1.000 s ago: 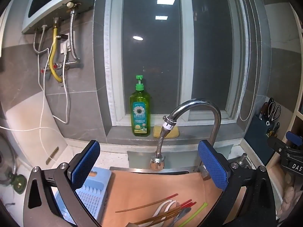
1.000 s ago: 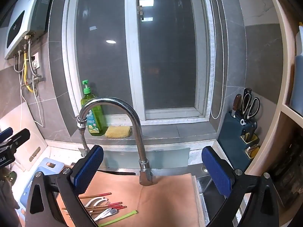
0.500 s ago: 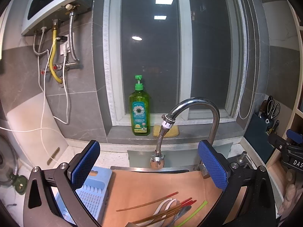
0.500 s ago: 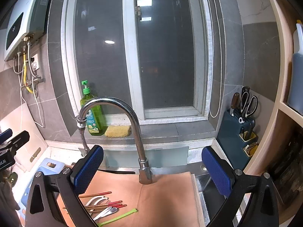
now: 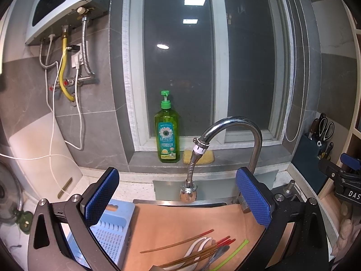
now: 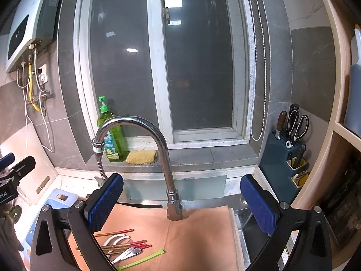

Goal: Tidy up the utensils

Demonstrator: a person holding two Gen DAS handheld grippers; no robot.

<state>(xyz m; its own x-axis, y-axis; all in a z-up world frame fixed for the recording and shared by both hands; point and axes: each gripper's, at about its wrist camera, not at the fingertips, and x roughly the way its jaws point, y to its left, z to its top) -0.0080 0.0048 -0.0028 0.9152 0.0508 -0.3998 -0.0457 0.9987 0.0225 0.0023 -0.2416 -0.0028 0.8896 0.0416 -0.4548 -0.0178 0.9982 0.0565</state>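
Observation:
A loose pile of utensils (image 5: pixel 203 251) lies on a tan board (image 5: pixel 180 223) over the sink: brown and red chopsticks, white spoons, metal spoons and a green stick. The same pile of utensils (image 6: pixel 126 247) shows at the lower left of the right wrist view. My left gripper (image 5: pixel 178 197) hangs open above the board, nothing between its blue pads. My right gripper (image 6: pixel 181 199) is open too, above the board's (image 6: pixel 203 237) right half and empty. A pale blue perforated tray (image 5: pixel 110 232) sits left of the board.
The chrome faucet (image 5: pixel 234 135) with its flexible hose arches over the sink right ahead. A green soap bottle (image 5: pixel 167 133) and yellow sponge (image 6: pixel 142 157) sit on the sill. A knife block (image 6: pixel 286 158) with scissors stands at the right. A white cutting board (image 5: pixel 42 158) leans left.
Both grippers have drifted slightly, so the scene shifts a little in each view. The utensils have not moved and both jaws stay wide apart.

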